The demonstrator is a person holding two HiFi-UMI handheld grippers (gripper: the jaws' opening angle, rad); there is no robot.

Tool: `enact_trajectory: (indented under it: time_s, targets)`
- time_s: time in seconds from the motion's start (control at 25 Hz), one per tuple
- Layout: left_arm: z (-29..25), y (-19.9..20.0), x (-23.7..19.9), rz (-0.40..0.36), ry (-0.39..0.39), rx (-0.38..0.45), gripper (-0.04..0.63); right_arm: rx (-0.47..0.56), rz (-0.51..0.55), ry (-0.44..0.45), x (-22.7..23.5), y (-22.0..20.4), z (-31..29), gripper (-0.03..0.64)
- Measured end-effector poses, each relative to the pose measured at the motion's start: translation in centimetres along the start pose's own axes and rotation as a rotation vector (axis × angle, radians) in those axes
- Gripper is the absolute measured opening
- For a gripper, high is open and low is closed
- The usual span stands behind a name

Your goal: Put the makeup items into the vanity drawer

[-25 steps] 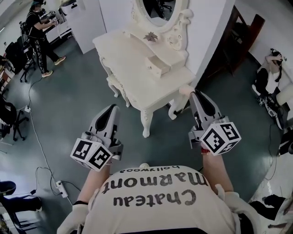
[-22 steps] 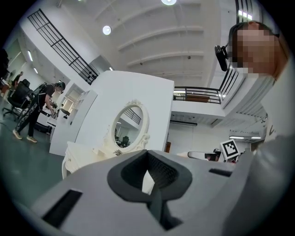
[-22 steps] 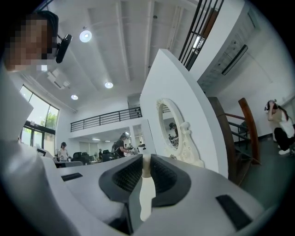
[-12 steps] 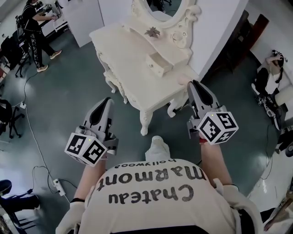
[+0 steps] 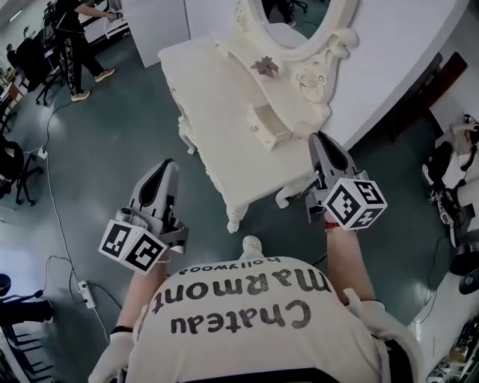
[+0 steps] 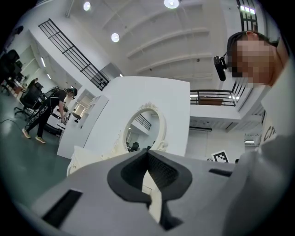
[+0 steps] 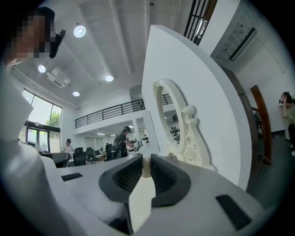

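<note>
The cream vanity table (image 5: 224,135) stands ahead of me against a white wall, with an oval mirror (image 5: 299,19) on top. A small drawer box (image 5: 268,127) sits on the tabletop, its drawer pulled slightly out. Near the mirror base lies a small brownish leaf-shaped piece (image 5: 264,67). I cannot make out any makeup items. My left gripper (image 5: 166,170) hangs over the floor to the left of the table, jaws together and empty. At the table's near right corner my right gripper (image 5: 319,143) is also shut and holds nothing. The mirror shows past the left gripper (image 6: 148,154) and the right gripper (image 7: 146,167).
A person (image 5: 78,30) stands at desks at the far left, near a white cabinet (image 5: 153,22). Office chairs (image 5: 15,168) line the left edge. A power strip with cable (image 5: 82,293) lies on the floor. Another person (image 5: 453,161) sits at the right.
I have stepped closer to the vanity, which has shifted right and nearer in view. Both grippers stay raised and shut. A shoe tip shows below the table.
</note>
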State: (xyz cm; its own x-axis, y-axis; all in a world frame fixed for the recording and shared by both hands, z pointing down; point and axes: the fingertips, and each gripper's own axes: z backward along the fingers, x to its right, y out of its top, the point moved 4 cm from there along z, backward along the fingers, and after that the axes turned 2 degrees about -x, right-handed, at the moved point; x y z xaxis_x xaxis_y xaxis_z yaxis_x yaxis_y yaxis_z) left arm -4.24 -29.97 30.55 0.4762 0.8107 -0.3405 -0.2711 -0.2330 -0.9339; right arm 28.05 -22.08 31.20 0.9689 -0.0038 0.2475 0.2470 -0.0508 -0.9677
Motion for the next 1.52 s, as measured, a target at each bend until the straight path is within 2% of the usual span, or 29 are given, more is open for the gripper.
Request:
enact_trajectory:
  time_s: [0.36, 0.56, 0.92, 1.12, 1.32, 1.44, 1.52]
  targets:
    - [-3.6, -1.3, -2.0, 0.001, 0.116, 0.031, 0.008, -0.11, 0.042, 0.109, 4.1, -2.4, -7.8, 0.072]
    - [-4.2, -2.1, -3.3, 0.015, 0.187, 0.047, 0.008, -0.193, 0.129, 0.168, 5.8, -4.4, -11.5, 0.072]
    - [-4.6, -2.3, -4.4, 0.008, 0.278, 0.065, 0.008, -0.413, 0.382, 0.298, 7.5, -7.7, -17.7, 0.072]
    - [-4.7, -1.5, -4.5, -0.01, 0.31, 0.074, 0.008, -0.591, 0.5, 0.416, 7.6, -9.6, -20.1, 0.073]
    - [-4.2, -1.6, -4.8, -0.02, 0.35, 0.08, 0.009, -0.793, 0.717, 0.567, 7.0, -12.8, -22.0, 0.074]
    - [-3.5, -1.1, -5.2, -0.027, 0.381, 0.087, 0.008, -0.868, 0.864, 0.616, 6.5, -14.1, -22.6, 0.074]
    - [-3.0, -0.7, -5.5, -0.029, 0.399, 0.094, 0.008, -0.898, 0.927, 0.636, 6.3, -14.8, -23.0, 0.074]
